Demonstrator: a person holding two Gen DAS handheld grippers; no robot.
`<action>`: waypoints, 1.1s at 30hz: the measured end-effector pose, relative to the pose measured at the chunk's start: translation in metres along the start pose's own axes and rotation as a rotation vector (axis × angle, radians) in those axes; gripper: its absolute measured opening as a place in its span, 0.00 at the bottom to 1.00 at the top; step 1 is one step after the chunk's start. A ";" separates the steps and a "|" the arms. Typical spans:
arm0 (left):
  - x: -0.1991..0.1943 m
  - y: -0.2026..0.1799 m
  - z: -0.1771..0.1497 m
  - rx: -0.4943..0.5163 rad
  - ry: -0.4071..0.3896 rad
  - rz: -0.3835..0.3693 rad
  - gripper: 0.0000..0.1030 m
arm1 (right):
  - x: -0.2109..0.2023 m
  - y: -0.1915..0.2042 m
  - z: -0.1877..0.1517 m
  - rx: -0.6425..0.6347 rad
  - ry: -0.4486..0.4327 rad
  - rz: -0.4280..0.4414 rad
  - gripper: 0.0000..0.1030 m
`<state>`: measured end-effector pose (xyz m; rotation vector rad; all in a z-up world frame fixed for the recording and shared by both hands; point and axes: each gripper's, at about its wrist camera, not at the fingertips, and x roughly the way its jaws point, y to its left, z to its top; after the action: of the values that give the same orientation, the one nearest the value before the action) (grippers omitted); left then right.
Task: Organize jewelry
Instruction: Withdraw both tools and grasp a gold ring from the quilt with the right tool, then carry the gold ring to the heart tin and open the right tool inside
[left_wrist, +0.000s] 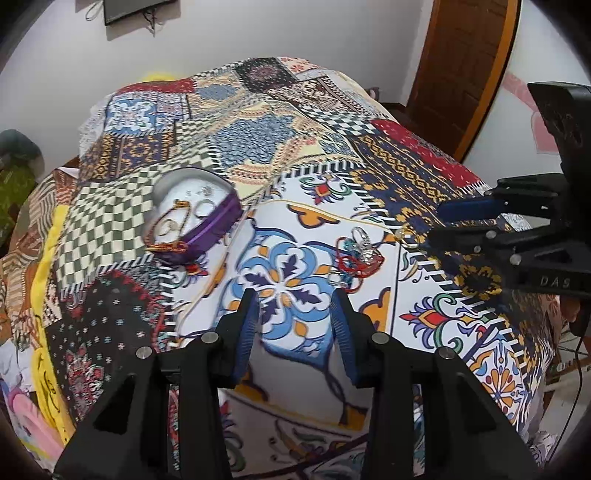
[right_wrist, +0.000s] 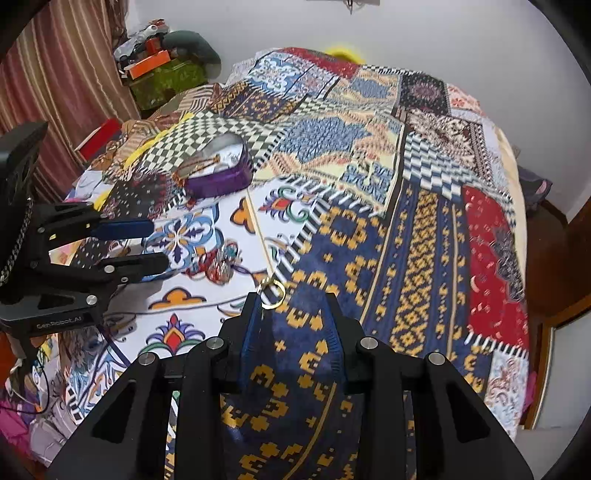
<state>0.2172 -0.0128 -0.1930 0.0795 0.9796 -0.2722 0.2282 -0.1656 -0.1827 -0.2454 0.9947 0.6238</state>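
Observation:
An open purple jewelry case (left_wrist: 192, 218) (right_wrist: 218, 166) lies on the patterned bedspread with rings and a gold chain inside. A tangle of red and blue bracelets and silver rings (left_wrist: 356, 256) (right_wrist: 219, 264) lies on the bedspread. A gold ring (right_wrist: 272, 293) (left_wrist: 406, 236) lies just beyond my right gripper's fingertips. My left gripper (left_wrist: 295, 295) is open and empty, just short of the tangle. My right gripper (right_wrist: 291, 299) is open; it also shows in the left wrist view (left_wrist: 436, 221).
The patchwork bedspread (left_wrist: 258, 147) covers the whole bed. A wooden door (left_wrist: 461, 74) stands at the back right. Boxes and bags (right_wrist: 159, 66) are piled by a striped curtain at the bed's far left.

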 end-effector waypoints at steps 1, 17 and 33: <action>0.002 -0.001 0.000 0.005 0.002 -0.004 0.39 | 0.002 0.000 -0.001 0.002 0.004 0.007 0.29; 0.021 -0.012 0.007 0.067 -0.007 -0.068 0.14 | 0.015 0.013 -0.001 -0.058 -0.011 0.024 0.29; 0.007 -0.003 0.001 -0.025 -0.049 -0.080 0.07 | 0.014 0.013 0.000 -0.034 -0.039 0.028 0.16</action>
<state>0.2207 -0.0173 -0.1983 0.0107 0.9382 -0.3343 0.2257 -0.1498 -0.1931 -0.2488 0.9523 0.6693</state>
